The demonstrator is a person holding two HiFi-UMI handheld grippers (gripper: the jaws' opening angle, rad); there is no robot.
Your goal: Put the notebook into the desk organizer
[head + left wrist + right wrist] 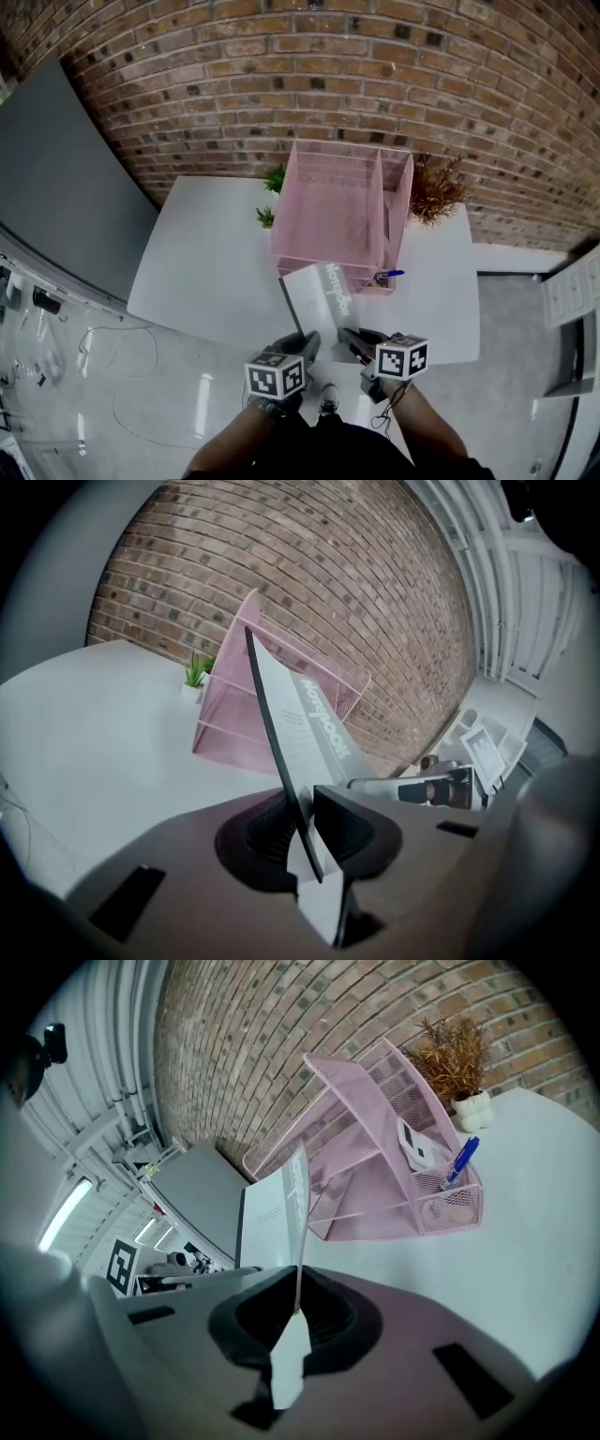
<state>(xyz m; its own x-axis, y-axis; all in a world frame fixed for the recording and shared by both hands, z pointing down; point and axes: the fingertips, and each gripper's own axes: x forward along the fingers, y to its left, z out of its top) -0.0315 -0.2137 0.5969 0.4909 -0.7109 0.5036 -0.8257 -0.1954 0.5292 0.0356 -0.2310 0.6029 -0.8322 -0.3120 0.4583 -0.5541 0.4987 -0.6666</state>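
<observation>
Grey card with white lettering makes up the cover of the notebook [323,295]. In the head view it is held tilted in the air at the 6 o'clock side of the pink mesh desk organizer [337,211]. Its far edge reaches the front rim, and it has not been set into any slot. Its near corners are clamped by the left gripper [302,345] at 7 o'clock and the right gripper [352,337] at 5 o'clock. A snag is judged likely if the far edge is pushed against the rim or a divider instead of being lifted over it. The light organizer could then be shoved across the white table [197,272]. The blue pen [387,275], at the notebook's 3 o'clock, could also be knocked.

In the left gripper view the jaws are seen closed on the notebook's lower edge, with only a narrow strip gripped. A slip or twist is to be feared if the two hands are not moved together. The notebook looks thin and flat, with a dark edge.

In the right gripper view the jaws are likewise pinched on the sheet-thin edge. The organizer is seen at 1 o'clock, near ahead.
</observation>
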